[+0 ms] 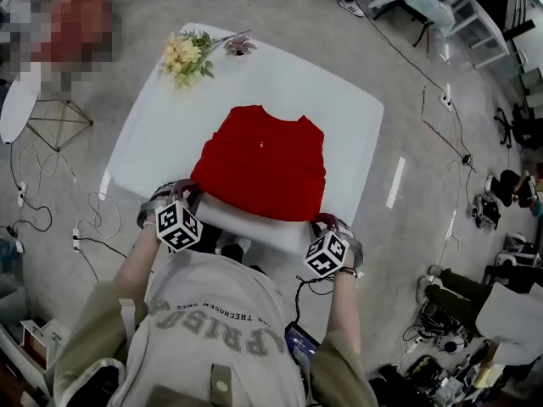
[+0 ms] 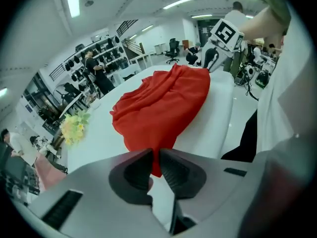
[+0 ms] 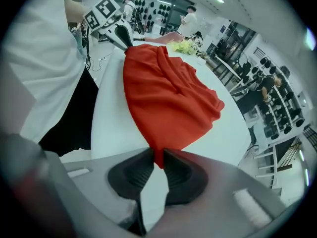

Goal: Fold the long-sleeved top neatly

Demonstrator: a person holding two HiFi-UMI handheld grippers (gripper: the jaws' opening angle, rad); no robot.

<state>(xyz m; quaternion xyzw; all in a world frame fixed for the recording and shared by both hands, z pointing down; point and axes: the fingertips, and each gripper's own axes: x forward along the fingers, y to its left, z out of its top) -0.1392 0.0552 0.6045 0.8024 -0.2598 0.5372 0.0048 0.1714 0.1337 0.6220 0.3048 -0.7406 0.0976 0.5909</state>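
Head view: the top (image 1: 263, 164) lies on the worktop (image 1: 356, 117); left gripper view: the left tool (image 2: 157, 155) is clamped on one near corner; right gripper view: the right tool (image 3: 157, 155) clamps the other, and both should lift evenly, keeping the hem taut.

The only lettering is on the person's grey shirt (image 1: 212, 336) in the head view. It is a curved row of large pale capitals seen upside down, of which "PRIS" can be made out. A smaller line next to it is too fine to read. The left cube (image 1: 178, 225) on the left gripper (image 1: 193, 192) and the right cube (image 1: 327, 254) on the right gripper (image 1: 324, 221) bear black-and-white square markers, no letters.
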